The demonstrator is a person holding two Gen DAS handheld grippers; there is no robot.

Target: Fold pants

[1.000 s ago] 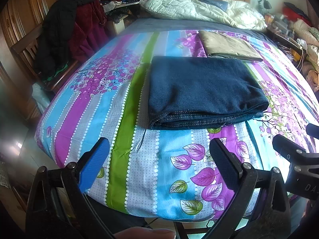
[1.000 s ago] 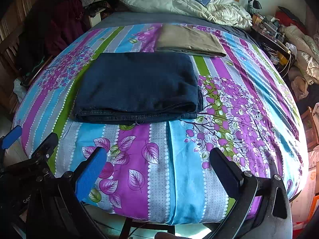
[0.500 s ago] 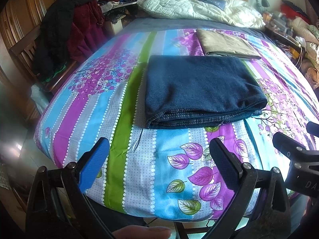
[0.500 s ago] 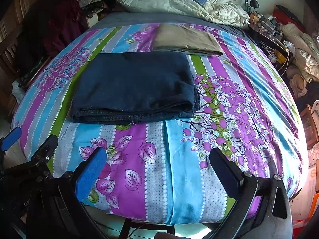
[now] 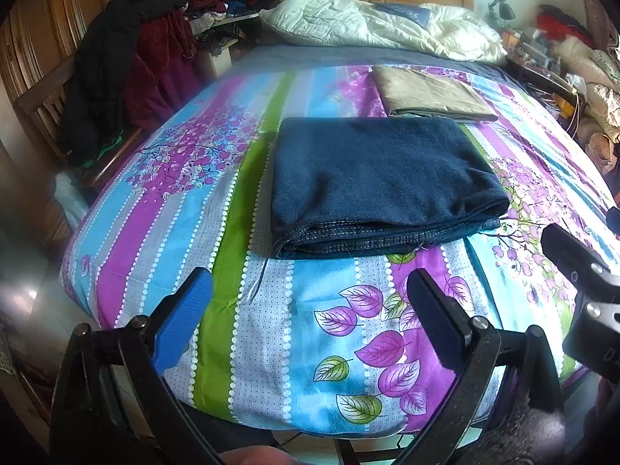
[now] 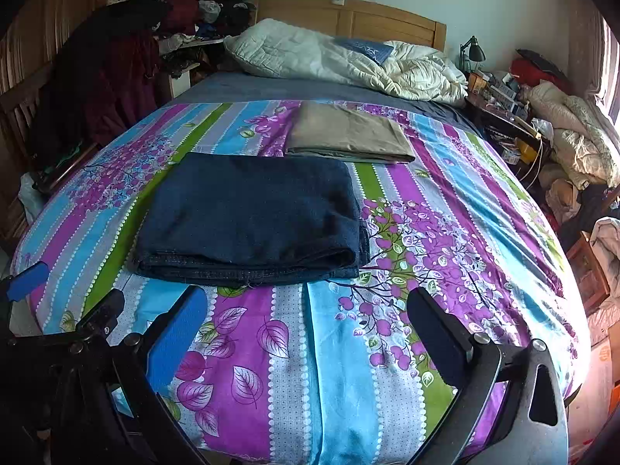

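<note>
- Bed (image 6: 445,232) under a striped sheet of blue, purple, green and grey, printed with purple leaves and blossom; wooden headboard (image 6: 348,15) at the far end.
- Rumpled white quilt (image 6: 348,62) heaped along the head of the bed, a small blue cloth (image 6: 364,48) lying on top of it.
- Dark and maroon clothes (image 5: 128,66) piled over a wooden chair to the left of the bed.
- Dark blue pants (image 5: 379,182), folded into a flat rectangle, lying on the sheet near the foot of the bed, left of centre; stitched hems stacked along the near edge, fold at the right side.
- Tan pants (image 6: 348,133), likewise folded flat, just beyond the blue pair and a little to the right, edges almost touching.
- Left gripper (image 5: 310,317) hanging above the foot of the bed, short of the blue pair, spread wide, nothing between the blue pads.
- Right gripper (image 6: 308,325) alongside it to the right, also spread wide and empty, clear of the cloth.
- Black desk lamp (image 6: 471,52) on the cluttered stand at the right of the headboard.
</note>
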